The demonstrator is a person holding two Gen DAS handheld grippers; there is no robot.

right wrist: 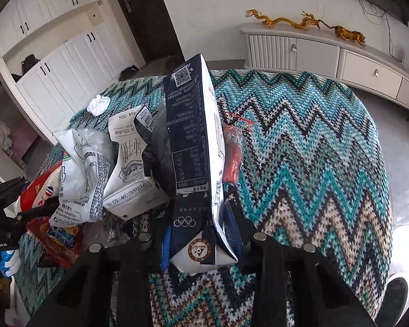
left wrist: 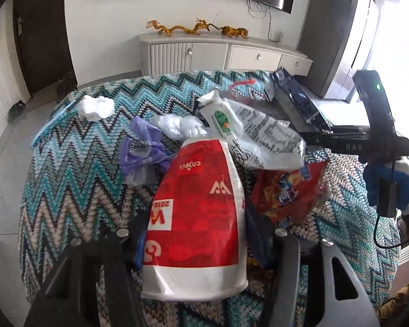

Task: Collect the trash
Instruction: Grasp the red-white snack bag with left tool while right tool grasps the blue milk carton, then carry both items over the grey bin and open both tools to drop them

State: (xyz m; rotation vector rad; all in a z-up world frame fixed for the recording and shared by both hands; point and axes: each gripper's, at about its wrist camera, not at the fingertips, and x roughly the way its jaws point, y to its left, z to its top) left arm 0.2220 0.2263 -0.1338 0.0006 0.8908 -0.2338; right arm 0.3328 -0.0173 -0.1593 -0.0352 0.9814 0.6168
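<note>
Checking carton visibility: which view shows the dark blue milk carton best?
The right wrist view: the dark blue milk carton fills the centre between the right gripper fingers, print legible. The left wrist view shows it small, far off and partly cropped.

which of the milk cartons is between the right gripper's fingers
The dark navy carton, with the rings printed near its end, sits between the right gripper fingers. The white carton lies beside it in the pile, outside the fingers.

The red-and-white paper cup [left wrist: 196,218] hides the snack bag's [left wrist: 289,190] left part; small print on the dark carton [right wrist: 193,141] is unreadable.
</note>
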